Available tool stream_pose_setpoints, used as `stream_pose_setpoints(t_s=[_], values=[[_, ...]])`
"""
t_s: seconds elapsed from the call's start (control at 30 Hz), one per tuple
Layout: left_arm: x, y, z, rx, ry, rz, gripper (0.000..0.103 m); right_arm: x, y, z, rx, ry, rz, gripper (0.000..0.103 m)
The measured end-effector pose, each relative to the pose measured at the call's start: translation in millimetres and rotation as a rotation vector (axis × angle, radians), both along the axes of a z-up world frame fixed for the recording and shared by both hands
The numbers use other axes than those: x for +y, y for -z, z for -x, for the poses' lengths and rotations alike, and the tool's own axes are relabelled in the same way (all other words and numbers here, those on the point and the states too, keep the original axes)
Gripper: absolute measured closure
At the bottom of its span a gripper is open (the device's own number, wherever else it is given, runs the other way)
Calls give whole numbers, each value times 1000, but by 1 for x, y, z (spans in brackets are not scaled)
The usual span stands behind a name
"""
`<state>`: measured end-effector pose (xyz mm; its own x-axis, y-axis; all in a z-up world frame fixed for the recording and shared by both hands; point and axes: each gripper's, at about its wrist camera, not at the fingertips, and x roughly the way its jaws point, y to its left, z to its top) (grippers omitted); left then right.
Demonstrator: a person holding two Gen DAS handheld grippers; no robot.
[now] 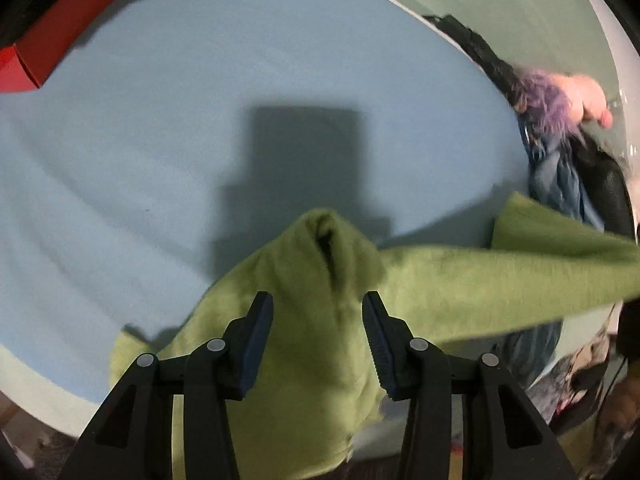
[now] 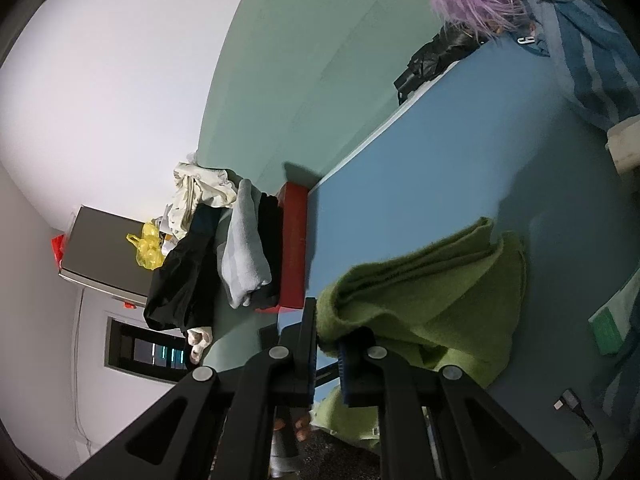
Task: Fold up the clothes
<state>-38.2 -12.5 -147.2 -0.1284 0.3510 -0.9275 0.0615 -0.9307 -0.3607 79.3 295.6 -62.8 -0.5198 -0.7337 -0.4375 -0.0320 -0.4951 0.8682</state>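
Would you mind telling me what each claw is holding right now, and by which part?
The right claw pinches the green garment at a bunched edge. The left claw is open, with the garment lying between its fingers, ungripped.

blue tabletop (image 1: 160, 140) open mid/left | red box (image 1: 36, 52) far-left corner | clothes pile (image 1: 560, 168) right edge

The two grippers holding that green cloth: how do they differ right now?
The left gripper has its jaws spread wide, with the green cloth lying loose between them, not pinched. The right gripper has its jaws nearly together, clamped on a bunched edge of the cloth. The left one looks level over the blue table; the right one's view is tipped sideways. Both are black with blue ridged pads.
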Motion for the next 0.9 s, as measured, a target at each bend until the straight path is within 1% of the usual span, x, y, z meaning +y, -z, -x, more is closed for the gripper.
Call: stream_pose_setpoints(t_s=[0.07, 0.13, 0.17, 0.23, 0.3, 0.37, 0.4, 0.43, 0.47, 0.5, 0.53, 0.6, 0.63, 0.67, 0.77, 0.83, 0.87, 0.9], values=[[2, 1, 1, -2, 23, 27, 55, 2, 2, 1, -3, 4, 0, 93], [8, 6, 5, -15, 36, 21, 55, 2, 4, 1, -8, 4, 5, 93], [11, 8, 6, -16, 42, 47, 55, 2, 5, 2, -10, 4, 7, 93], [20, 12, 14, -3, 44, 167, 55, 2, 6, 1, -14, 3, 14, 92], [20, 12, 19, 26, 10, 181, 55, 3, 6, -2, -12, 5, 14, 92], [12, 8, 24, 73, -69, 110, 57, 5, 6, -4, -11, 12, 13, 92], [6, 7, 27, 93, -120, 86, 61, 7, 7, -5, -11, 17, 13, 92], [0, 9, 31, 101, -156, 88, 65, 8, 8, -5, -15, 23, 13, 92], [-5, 11, 34, 109, -190, 90, 76, 9, 9, -4, -19, 27, 13, 92], [-8, 14, 36, 102, -201, 89, 92, 9, 9, -4, -23, 28, 13, 92], [-10, 18, 37, 92, -205, 87, 98, 10, 10, -5, -29, 32, 9, 92], [-15, 23, 37, 101, -190, 102, 98, 11, 10, -5, -30, 35, 7, 92], [-17, 23, 36, 110, -187, 99, 99, 13, 10, -5, -29, 40, 8, 92], [-21, 22, 34, 116, -199, 74, 99, 14, 10, -6, -28, 47, 9, 92], [-51, 7, 31, 171, -297, -115, 99, 19, 7, -6, -21, 67, 9, 93], [-71, -18, 31, 244, -368, -180, 99, 21, -1, -3, -6, 78, -3, 93], [-76, -27, 30, 270, -384, -190, 99, 23, -5, 0, 5, 80, -8, 93], [-86, -44, 31, 311, -397, -196, 99, 24, -11, 5, 23, 82, -16, 93]])
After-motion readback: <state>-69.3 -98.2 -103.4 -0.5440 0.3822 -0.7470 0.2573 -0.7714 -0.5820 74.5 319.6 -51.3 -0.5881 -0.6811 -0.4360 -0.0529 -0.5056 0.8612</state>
